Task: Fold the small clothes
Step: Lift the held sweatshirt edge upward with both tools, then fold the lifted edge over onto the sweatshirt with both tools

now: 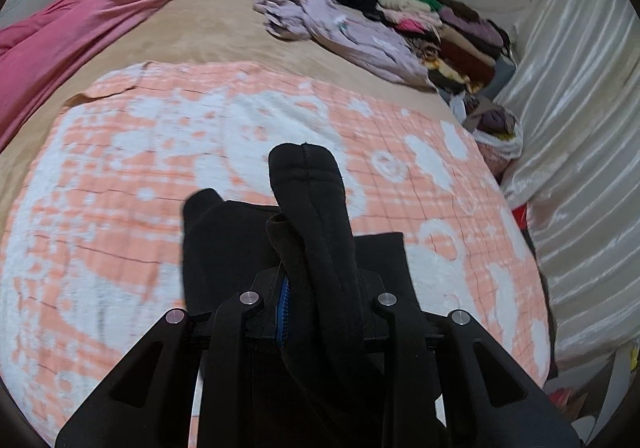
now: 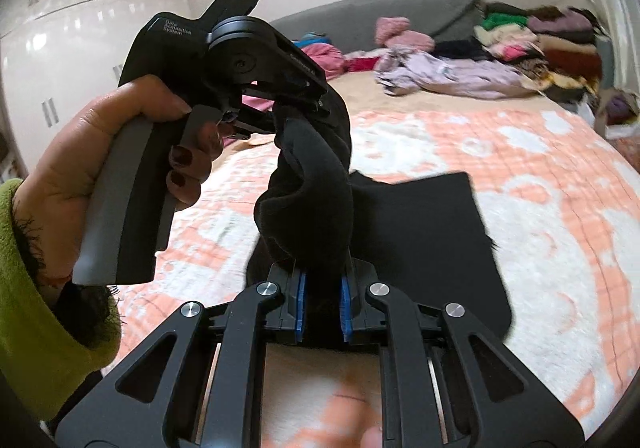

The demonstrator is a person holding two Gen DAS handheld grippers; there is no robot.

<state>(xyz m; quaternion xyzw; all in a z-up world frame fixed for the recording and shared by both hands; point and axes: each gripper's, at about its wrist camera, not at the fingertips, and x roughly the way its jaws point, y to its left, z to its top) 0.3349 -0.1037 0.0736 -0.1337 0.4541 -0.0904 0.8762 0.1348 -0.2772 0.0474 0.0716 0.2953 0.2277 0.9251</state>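
A small black garment (image 2: 420, 232) hangs in the air above the bed, held at one edge by both grippers. My right gripper (image 2: 322, 300) is shut on a bunched black fold between its blue pads (image 2: 347, 308). My left gripper (image 2: 298, 109) shows in the right wrist view at upper left, held by a hand, shut on the same black edge. In the left wrist view my left gripper (image 1: 316, 304) is shut on the black garment (image 1: 316, 215), which rises as a thick fold over the fingers.
An orange and white patterned blanket (image 1: 160, 167) covers the bed below. A pink quilt (image 1: 92, 19) lies at far left. A lilac garment (image 1: 352, 35) and a pile of mixed clothes (image 1: 452, 31) lie at far right. A curtain (image 1: 572, 127) hangs on the right.
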